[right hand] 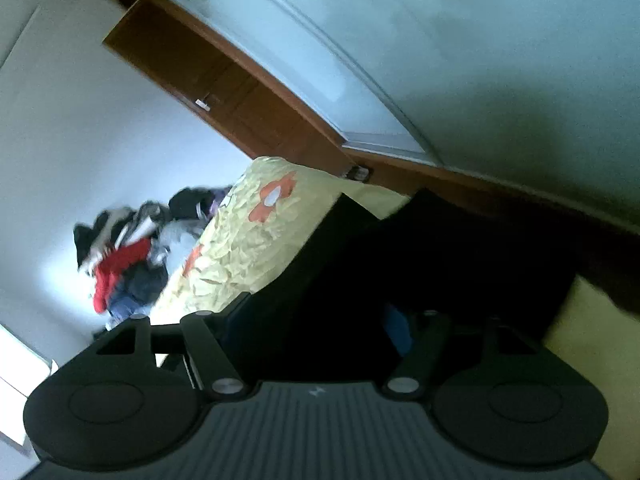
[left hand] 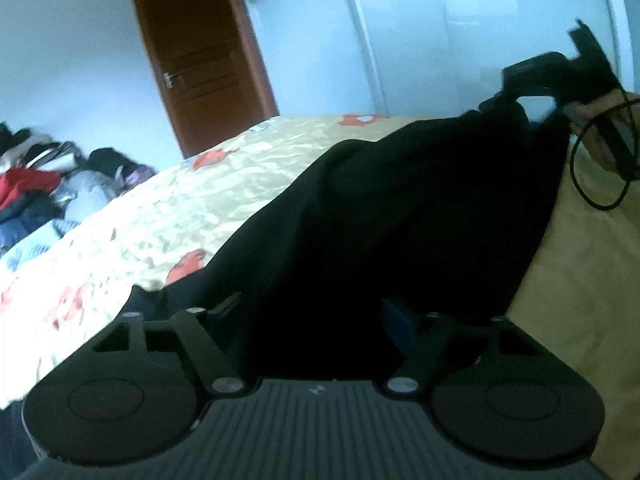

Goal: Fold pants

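Observation:
Black pants (left hand: 400, 200) lie bunched on the flowered yellow bedspread (left hand: 180, 208). In the left wrist view they run from between my left gripper's (left hand: 320, 312) jaws up to a raised peak at the right. The dark cloth hides the left fingertips, so their grip does not show. At that peak, my right gripper (left hand: 516, 96) pinches the cloth and holds it above the bed, with a person's hand (left hand: 600, 114) behind it. In the right wrist view the pants (right hand: 440, 248) fill the gap of the right gripper (right hand: 320, 312) and cover its fingertips.
A heap of mixed clothes (left hand: 36, 188) sits beyond the bed's far left edge, also seen as the clothes heap (right hand: 120, 256). A brown door (left hand: 200, 52) and pale wardrobe panels (left hand: 440, 40) stand behind the bed. A black cable (left hand: 580, 184) loops below the hand.

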A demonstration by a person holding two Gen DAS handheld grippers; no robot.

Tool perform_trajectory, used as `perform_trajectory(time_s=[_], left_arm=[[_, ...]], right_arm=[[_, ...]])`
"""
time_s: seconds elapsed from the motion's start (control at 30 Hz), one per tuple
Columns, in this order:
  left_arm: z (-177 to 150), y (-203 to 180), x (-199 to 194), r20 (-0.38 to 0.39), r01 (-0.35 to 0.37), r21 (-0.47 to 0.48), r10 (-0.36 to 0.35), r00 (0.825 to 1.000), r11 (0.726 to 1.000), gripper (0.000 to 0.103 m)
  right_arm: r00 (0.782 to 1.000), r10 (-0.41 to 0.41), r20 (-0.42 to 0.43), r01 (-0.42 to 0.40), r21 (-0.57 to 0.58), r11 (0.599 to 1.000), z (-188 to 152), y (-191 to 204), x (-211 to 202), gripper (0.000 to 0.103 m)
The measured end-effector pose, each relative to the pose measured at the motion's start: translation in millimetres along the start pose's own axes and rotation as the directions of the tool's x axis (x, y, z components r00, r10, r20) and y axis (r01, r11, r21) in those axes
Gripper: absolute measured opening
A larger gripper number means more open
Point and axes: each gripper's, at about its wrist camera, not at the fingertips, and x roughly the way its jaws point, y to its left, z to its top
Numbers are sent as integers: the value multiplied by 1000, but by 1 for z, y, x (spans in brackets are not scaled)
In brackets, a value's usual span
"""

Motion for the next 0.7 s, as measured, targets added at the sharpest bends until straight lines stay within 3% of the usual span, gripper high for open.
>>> perform_trajectory(time_s=[0.1, 0.27, 0.37, 0.5, 0.57, 0.63, 0.7], left_arm=[[4, 3, 12, -39, 47, -7, -47, 998, 999, 58], [10, -1, 25, -39, 134, 23, -133, 990, 991, 55], [9, -15, 35, -32, 100, 112, -97, 995, 989, 55], [8, -19, 42, -9, 71, 117, -70, 998, 991, 55], [6, -18, 41, 3, 83, 107, -84, 996, 991, 41], [6, -16, 39, -8, 120, 85, -120, 993, 989, 14], [7, -16, 37, -12, 116, 72, -116, 993, 991, 8]], right_arm=[[999, 26, 30, -26, -5, 1000, 5, -3, -11, 11], [979, 168, 119, -164, -43, 986, 21, 23, -25, 9], [962, 233, 142, -222, -89, 971, 36, 46, -35, 9], [949, 271, 161, -250, -139, 958, 48, 64, -44, 9], [949, 269, 163, -247, -143, 958, 50, 65, -46, 9], [953, 255, 161, -234, -137, 963, 50, 62, -45, 9], [960, 234, 154, -216, -123, 969, 48, 58, -42, 9]])
